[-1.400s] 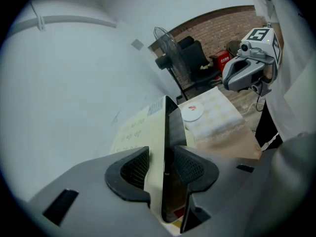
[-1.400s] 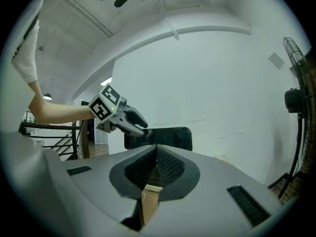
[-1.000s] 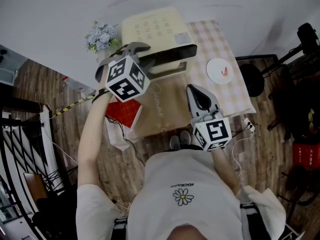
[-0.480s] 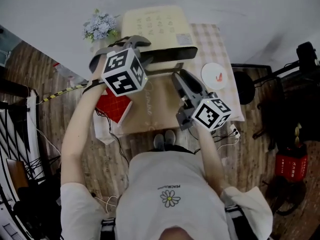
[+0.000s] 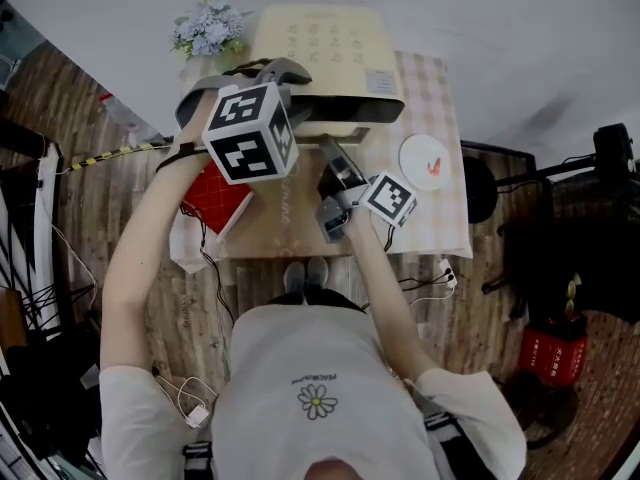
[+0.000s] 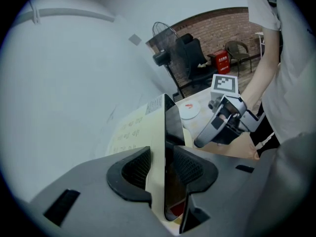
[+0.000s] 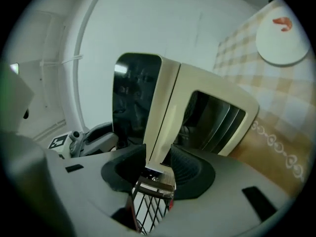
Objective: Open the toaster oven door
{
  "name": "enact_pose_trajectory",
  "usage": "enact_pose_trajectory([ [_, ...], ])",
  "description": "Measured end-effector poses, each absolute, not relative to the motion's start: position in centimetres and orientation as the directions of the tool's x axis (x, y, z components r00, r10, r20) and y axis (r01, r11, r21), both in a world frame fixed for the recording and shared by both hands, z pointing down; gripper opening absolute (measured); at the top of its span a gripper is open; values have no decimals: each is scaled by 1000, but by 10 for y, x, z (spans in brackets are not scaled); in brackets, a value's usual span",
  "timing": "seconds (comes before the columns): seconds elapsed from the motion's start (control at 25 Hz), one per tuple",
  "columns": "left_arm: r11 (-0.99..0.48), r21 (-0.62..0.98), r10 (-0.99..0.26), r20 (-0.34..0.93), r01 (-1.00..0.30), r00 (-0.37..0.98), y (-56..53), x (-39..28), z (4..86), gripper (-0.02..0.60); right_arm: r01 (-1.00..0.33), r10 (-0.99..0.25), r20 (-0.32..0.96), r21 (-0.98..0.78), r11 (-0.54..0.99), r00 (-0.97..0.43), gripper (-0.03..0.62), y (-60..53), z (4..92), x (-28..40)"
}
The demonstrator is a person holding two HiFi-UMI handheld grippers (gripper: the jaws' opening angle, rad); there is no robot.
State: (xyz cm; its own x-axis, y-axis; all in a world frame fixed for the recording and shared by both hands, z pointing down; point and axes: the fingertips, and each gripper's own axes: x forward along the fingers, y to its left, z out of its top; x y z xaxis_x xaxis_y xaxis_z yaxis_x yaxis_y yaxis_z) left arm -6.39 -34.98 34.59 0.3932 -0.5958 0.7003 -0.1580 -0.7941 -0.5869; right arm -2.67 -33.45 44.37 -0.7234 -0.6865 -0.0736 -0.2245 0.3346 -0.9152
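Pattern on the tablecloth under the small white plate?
Beige-and-white check tablecloth; clearest in right gripper view.

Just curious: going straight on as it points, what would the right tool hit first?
Likely the open oven door's cream edge, seen between the right tool's just-opened jaws; depth is unclear.

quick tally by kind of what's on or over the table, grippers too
toaster oven: 1
white plate: 1
flower bunch: 1
hand-held gripper: 2 (left hand-held gripper clamped on the oven door; right hand-held gripper with jaws just opened, oven's cream edge between them)
total: 5
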Motion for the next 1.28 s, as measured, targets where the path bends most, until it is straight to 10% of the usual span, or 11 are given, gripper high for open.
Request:
enact_pose_trajectory([
  [1.28,-806,-568,-589,737,-168,331,-352,-65,347,161,-33,-811,-74,-993,115,-580,55,-356,462,-31],
])
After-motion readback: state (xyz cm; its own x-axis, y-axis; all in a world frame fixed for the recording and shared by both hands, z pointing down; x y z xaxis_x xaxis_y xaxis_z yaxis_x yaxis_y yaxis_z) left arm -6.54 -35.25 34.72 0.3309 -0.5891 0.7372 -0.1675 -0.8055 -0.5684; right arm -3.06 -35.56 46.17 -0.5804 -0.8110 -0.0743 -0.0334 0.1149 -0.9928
